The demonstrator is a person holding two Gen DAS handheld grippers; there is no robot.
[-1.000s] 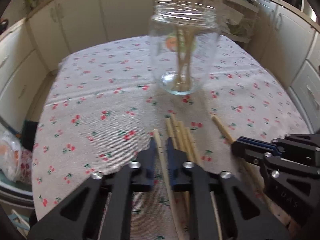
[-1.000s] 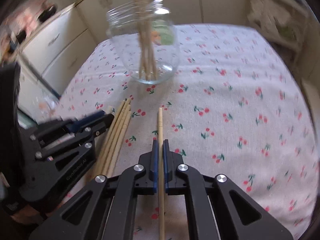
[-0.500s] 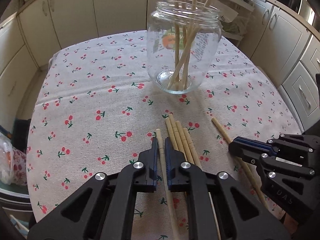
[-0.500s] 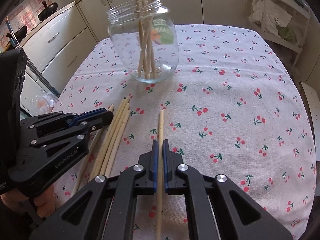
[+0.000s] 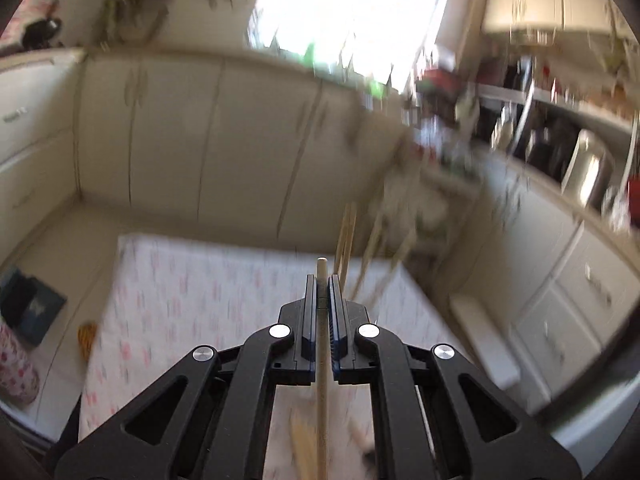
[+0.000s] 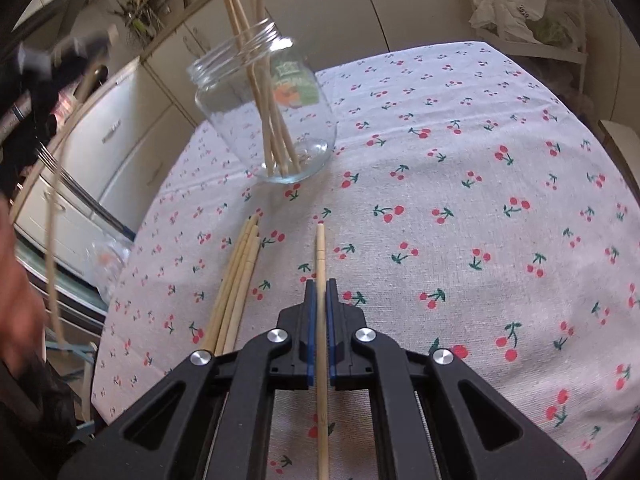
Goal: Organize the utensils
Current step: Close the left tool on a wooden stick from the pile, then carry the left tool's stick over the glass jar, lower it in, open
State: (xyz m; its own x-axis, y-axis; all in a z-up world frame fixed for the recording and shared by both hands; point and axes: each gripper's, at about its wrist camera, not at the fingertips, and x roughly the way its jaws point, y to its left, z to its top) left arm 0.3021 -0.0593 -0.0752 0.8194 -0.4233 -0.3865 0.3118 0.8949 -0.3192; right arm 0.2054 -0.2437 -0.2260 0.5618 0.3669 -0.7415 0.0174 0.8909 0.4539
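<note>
A: What does the glass jar (image 6: 264, 120) hold?
B: Several wooden chopsticks (image 6: 260, 92), leaning, tips on its base. It stands on the cherry-print tabletop (image 6: 460, 200), ahead and left of the right gripper (image 6: 319, 292).
A: And the jaws?
B: Right gripper pinches one chopstick (image 6: 321, 264); a loose bundle (image 6: 236, 288) lies just left. Left gripper (image 5: 322, 286) pinches another chopstick (image 5: 322, 272), raised; view blurred.
</note>
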